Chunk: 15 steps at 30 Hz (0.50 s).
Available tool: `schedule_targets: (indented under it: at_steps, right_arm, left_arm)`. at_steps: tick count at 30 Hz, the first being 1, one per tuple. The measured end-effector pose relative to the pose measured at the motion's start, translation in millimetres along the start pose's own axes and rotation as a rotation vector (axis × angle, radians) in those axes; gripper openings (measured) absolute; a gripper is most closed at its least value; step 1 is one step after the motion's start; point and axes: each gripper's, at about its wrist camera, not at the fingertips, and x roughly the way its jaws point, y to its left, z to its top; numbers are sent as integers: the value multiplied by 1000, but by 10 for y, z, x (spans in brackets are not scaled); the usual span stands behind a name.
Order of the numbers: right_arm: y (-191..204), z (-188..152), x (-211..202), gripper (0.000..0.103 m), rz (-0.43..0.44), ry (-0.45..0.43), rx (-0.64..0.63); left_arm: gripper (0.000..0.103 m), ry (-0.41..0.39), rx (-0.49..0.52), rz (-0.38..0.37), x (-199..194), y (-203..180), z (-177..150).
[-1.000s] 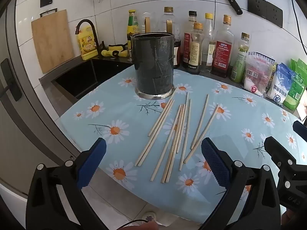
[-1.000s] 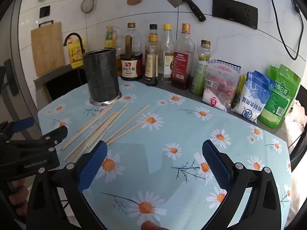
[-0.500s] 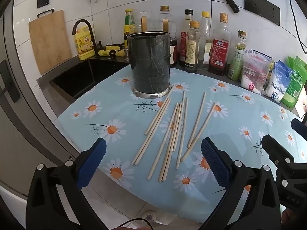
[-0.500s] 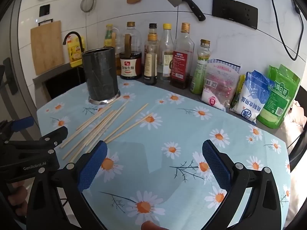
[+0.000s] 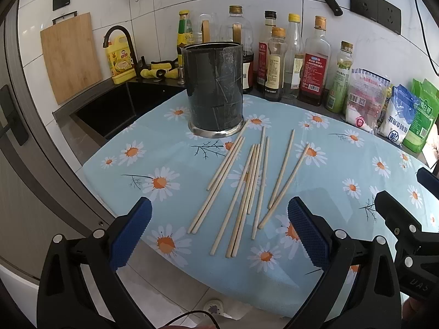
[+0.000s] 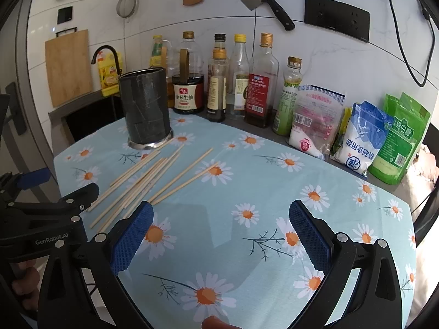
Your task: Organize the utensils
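Nearest the cameras, the left gripper (image 5: 218,229) is held wide open with nothing in it, its textured blue pads (image 5: 131,230) hung just short of the near ends of the chopsticks (image 5: 247,181). The right gripper (image 6: 219,231) is spread just as wide and is also empty, parked over bare daisy-print tablecloth (image 6: 274,181), with the sticks off to its left.

The likely trouble can be guessed from how the chopsticks are laid out. They're thin, pale wooden rods, smooth and round-ish, fanned loosely and overlapped in the middle. If one is pinched from a crossed spot, a neighbour could get dragged along or flicked away. Lying flat on the cloth, they leave little room for a pad to be slipped under, so a stick may be rolled instead of lifted. The cloth looks glossy and probably slippery, and it's draped over the table edge right by the sticks' near ends, so a nudged one could be sent to the floor.

Further back, the holder (image 5: 214,90) is found: a tall dark cylinder wrapped in what looks like black tape, with a shiny metal base. One stick's far end is right at that base. Being tall and narrow, it could be tipped by a clumsy drop-in.

Behind it, glass bottles (image 6: 260,82) are lined along the wall.
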Motion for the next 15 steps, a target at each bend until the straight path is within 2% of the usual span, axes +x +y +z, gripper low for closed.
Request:
schedule_targets:
  at_steps: [15]
  right_arm:
    - [8, -5, -13, 95, 2, -4, -5]
  left_arm:
    - [97, 6, 4, -3, -9, -5, -11]
